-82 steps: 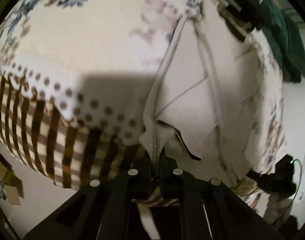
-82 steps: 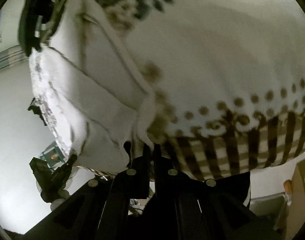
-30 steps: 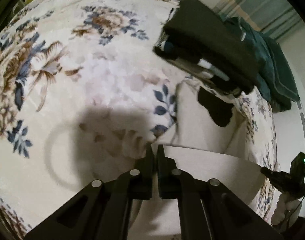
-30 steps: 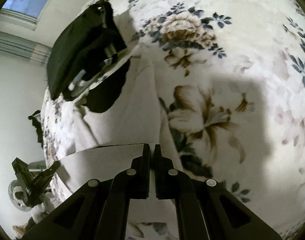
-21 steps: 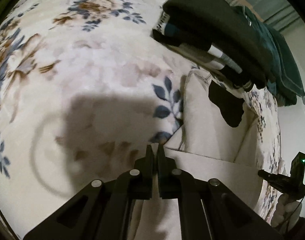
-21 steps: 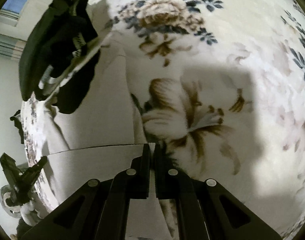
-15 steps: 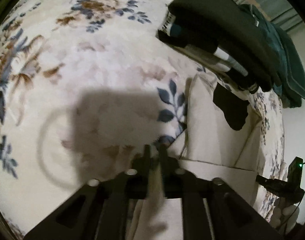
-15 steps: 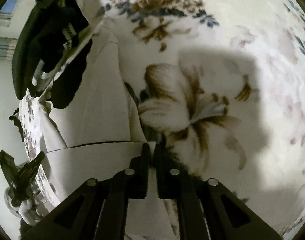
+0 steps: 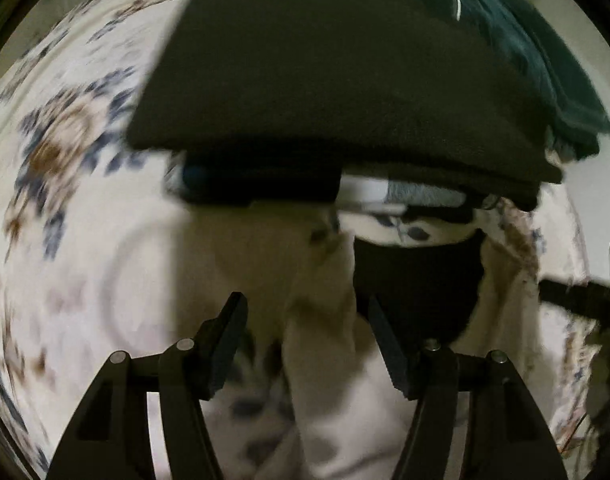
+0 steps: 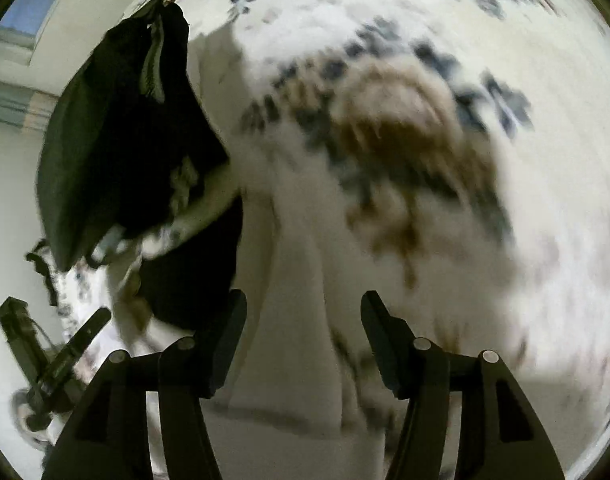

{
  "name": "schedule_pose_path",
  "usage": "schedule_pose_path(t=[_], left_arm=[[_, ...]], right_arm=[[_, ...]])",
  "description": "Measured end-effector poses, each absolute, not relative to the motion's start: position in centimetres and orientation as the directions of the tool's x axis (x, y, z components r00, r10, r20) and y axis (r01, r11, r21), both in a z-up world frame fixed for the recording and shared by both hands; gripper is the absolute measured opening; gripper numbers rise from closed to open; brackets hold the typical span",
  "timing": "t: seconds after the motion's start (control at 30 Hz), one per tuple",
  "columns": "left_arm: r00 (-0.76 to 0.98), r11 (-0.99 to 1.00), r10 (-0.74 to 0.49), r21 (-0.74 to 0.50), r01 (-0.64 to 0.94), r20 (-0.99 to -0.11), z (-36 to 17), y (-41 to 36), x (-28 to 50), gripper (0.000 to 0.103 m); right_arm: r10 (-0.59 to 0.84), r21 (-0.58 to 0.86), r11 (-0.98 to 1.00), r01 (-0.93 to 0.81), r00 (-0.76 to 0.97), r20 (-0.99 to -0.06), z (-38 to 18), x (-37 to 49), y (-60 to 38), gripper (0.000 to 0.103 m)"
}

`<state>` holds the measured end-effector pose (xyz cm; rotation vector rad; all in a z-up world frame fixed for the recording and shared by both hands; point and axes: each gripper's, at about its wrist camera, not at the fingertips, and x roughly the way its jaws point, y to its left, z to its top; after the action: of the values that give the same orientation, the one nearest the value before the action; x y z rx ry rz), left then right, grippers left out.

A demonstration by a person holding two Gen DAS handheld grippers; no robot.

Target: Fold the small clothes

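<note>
Left gripper (image 9: 307, 322) and right gripper (image 10: 303, 320), two in all, point down with jaws opening, pads clear of cloth. One white garment (image 9: 337, 408) lies on the floral bedspread (image 9: 65, 208) below and between both grippers' fingers. One stack of dark folded clothes (image 9: 325, 80) sits just beyond.

The folded garment (image 9: 337, 392) lies on the bedspread (image 9: 65, 240) just before the stack of clothes (image 9: 325, 92).
</note>
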<state>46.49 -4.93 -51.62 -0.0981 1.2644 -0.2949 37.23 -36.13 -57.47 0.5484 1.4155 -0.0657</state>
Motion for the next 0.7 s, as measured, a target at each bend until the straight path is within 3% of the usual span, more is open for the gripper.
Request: schedule_pose_path(t=[0.17, 0.23, 0.27, 0.3, 0.33, 0.7], left_arm=[[0.222, 0.953, -0.233, -0.177, 0.245, -0.947, -54.2, -7.6, 48.8, 0.060], [0.219, 0.946, -0.231, -0.167, 0.277, -0.948, -54.6, -8.1, 48.7, 0.052], [0.221, 0.940, -0.245, -0.175, 0.294, -0.944, -54.6, -8.2, 48.5, 0.024], [0.221, 0.935, -0.250, -0.177, 0.306, -0.943, -54.6, -8.2, 48.2, 0.012], [0.219, 0.932, -0.263, -0.188, 0.310, -0.940, -54.4, -8.0, 47.9, 0.008], [0.350, 0.917, -0.388, -0.319, 0.239, -0.853, -45.5, -2.9, 41.9, 0.005]], right_arm=[[0.244, 0.256, 0.939, 0.230, 0.077, -0.967, -60.8, 43.7, -33.8, 0.062], [0.237, 0.241, 0.949, 0.204, 0.043, -0.971, -61.9, 44.6, -33.0, 0.059], [0.229, 0.233, 0.952, 0.198, 0.046, -0.972, -62.0, 44.8, -32.8, 0.038], [0.230, 0.235, 0.953, 0.189, 0.052, -0.972, -61.9, 44.8, -32.6, 0.022], [0.239, 0.246, 0.951, 0.187, 0.060, -0.969, -61.6, 44.7, -32.4, 0.008], [0.328, 0.382, 0.902, 0.202, 0.255, -0.910, -52.0, 37.3, -32.2, 0.007]])
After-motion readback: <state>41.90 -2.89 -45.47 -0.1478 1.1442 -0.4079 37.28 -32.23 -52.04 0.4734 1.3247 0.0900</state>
